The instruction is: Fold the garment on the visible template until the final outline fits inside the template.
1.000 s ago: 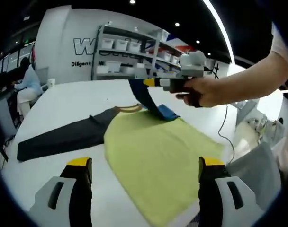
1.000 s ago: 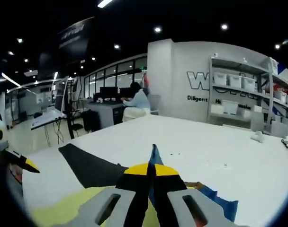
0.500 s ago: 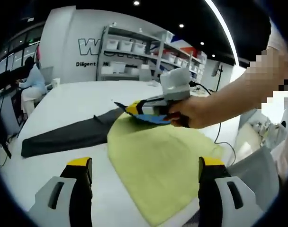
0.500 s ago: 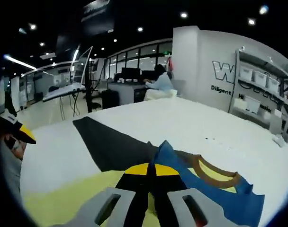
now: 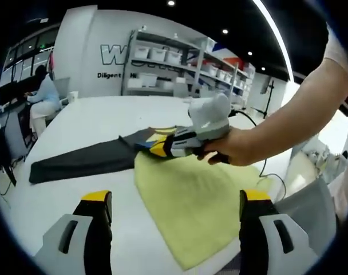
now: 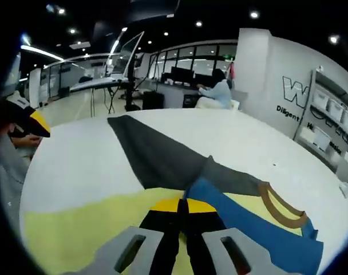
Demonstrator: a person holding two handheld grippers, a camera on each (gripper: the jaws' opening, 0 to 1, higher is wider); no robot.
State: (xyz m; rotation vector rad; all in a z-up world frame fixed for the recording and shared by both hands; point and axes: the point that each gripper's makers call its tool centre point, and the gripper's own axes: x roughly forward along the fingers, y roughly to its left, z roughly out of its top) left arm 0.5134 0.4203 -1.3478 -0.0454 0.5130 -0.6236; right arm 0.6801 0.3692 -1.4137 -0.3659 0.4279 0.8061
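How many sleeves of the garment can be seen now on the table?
2. The dark sleeve lies flat, stretched out on the white table. The blue sleeve is pinched in the right gripper, over the yellow body.

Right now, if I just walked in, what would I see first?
You'd first spot the big yellow shirt spread flat on the white table. The right gripper pinches its blue sleeve shut, low over the shirt near the brown collar. A dark grey sleeve stretches away along the table.
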